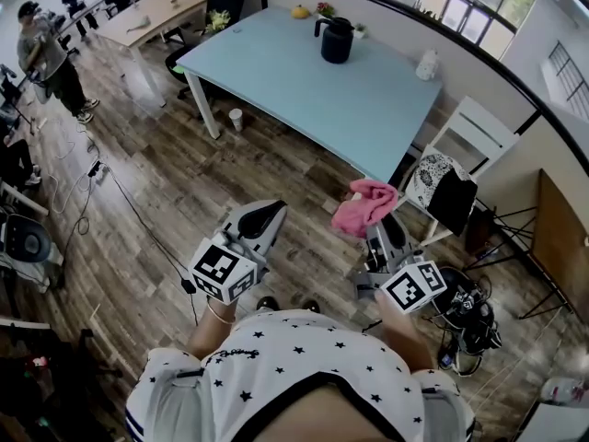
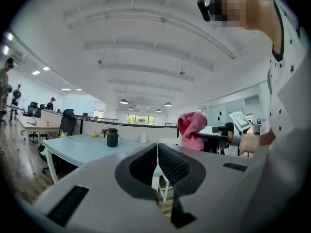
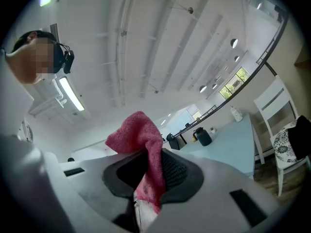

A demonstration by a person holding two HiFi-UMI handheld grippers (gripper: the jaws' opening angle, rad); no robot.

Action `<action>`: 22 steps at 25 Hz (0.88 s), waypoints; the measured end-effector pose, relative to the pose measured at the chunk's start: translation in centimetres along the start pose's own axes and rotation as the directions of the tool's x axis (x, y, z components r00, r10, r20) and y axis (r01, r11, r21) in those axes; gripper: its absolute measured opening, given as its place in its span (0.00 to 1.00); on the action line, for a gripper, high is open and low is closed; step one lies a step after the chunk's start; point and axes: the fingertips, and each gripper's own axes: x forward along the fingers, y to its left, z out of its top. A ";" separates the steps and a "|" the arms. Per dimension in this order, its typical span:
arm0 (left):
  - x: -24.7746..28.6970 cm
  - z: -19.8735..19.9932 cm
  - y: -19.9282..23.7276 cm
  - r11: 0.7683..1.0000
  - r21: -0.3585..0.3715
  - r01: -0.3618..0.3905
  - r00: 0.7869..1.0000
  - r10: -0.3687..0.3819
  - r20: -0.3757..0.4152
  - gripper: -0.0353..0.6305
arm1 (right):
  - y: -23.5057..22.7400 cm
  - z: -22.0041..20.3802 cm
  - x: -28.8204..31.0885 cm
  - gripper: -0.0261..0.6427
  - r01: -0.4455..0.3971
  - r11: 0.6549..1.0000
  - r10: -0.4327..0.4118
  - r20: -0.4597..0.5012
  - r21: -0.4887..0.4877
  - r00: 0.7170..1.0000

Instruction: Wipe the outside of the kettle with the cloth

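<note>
Pink cloth (image 1: 365, 206) hangs bunched from the right gripper (image 1: 375, 224), whose jaws are clamped on it. In the right gripper view the cloth (image 3: 141, 140) rises above the jaw tips in a crumpled peak, and a strip of it runs down between the black ribbed pads (image 3: 174, 168). The left gripper (image 1: 271, 213) is held beside it at about the same height. Its jaws are pressed together with nothing between them, as the left gripper view shows (image 2: 157, 147).

Both grippers are up over the wooden floor (image 1: 156, 201), well short of the table (image 1: 304, 99). The dark kettle (image 1: 336, 40) stands upright near the far edge of that pale blue table, well apart from the cloth and both grippers. A white bottle (image 1: 426, 64) stands to its right, and something small and yellow (image 1: 300, 11) lies to its left. A white chair (image 1: 474, 127) sits at the table's near right corner with a patterned cushion (image 1: 428, 175) on it. A paper cup (image 1: 236, 119) stands on the floor by a table leg.
</note>
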 end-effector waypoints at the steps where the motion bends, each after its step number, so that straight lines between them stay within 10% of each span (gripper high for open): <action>1: 0.5 0.1 -0.3 1.000 0.003 0.003 1.000 -0.003 0.000 0.10 | -0.4 0.3 -0.2 0.16 0.001 1.000 -0.001 0.004 0.004 1.000; 22: 7.1 -0.8 -3.0 0.997 0.010 0.074 0.997 -0.074 -0.020 0.10 | -6.8 2.2 -2.5 0.16 0.078 0.995 -0.079 0.024 0.056 0.997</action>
